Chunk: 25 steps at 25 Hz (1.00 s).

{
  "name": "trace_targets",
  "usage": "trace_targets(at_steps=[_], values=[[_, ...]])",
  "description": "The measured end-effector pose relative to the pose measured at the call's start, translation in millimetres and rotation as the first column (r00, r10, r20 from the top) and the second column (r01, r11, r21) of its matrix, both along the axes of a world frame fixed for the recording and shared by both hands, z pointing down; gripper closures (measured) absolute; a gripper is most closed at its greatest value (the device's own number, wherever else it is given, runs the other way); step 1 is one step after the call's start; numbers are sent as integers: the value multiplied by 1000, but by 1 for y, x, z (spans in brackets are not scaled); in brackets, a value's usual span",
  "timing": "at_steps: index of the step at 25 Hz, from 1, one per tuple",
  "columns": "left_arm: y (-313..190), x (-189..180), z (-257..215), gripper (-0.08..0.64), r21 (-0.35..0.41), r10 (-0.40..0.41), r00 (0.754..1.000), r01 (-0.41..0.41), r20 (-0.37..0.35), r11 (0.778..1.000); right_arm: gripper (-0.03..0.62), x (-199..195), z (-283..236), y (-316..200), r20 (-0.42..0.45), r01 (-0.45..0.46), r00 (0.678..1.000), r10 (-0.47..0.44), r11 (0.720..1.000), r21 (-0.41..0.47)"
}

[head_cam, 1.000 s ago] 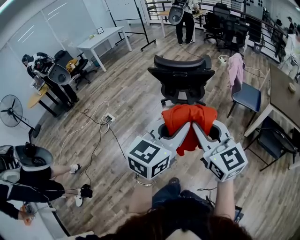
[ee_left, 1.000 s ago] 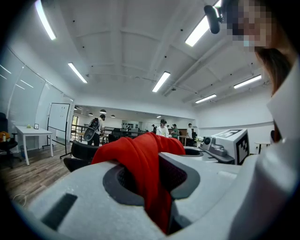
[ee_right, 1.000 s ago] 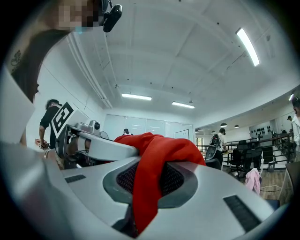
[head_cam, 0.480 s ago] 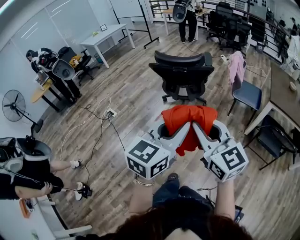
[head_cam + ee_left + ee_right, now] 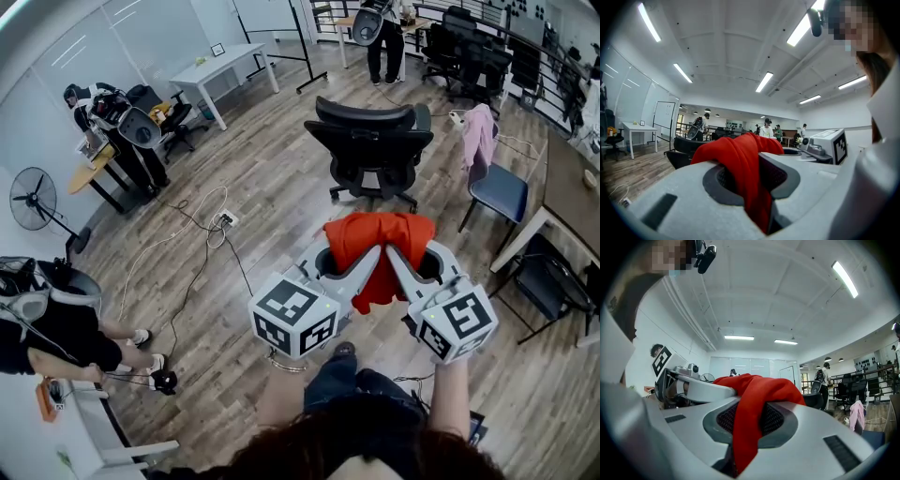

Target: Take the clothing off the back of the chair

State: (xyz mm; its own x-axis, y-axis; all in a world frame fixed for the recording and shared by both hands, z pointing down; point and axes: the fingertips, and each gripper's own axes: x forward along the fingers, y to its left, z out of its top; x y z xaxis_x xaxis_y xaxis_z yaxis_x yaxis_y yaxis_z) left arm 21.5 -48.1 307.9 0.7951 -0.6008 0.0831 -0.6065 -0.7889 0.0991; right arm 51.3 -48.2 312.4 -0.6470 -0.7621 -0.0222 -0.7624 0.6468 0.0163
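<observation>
Wood-plank floor (image 5: 272, 178) throughout; a white power strip (image 5: 224, 221) lies on it left of centre, loose cables (image 5: 184, 298) trailing from it toward the floor's left edge, where a standing fan (image 5: 34, 200) is posted. White table (image 5: 225, 67) by the far-left wall, one person (image 5: 98, 105) standing near it beside a small round table (image 5: 86, 178), another person (image 5: 42, 328) low at the near-left corner, a third (image 5: 386, 33) at the far end. Right side: blue chair (image 5: 499, 192) with a pink garment (image 5: 480, 136) draped over its back, just beside the edge of a brown table (image 5: 567, 183).
</observation>
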Motion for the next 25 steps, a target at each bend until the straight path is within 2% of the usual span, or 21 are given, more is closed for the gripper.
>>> trace_targets(at_steps=[7,25], values=[[4,3,4,463,-16,14,1000,-14,11,1000,522,5,2,2,9,23,1000,-23,999,-37],[-20,-4,16,457,-62,41,999,-39,26,997,522,-1,14,-21,14,12,1000,-10,996,-91]])
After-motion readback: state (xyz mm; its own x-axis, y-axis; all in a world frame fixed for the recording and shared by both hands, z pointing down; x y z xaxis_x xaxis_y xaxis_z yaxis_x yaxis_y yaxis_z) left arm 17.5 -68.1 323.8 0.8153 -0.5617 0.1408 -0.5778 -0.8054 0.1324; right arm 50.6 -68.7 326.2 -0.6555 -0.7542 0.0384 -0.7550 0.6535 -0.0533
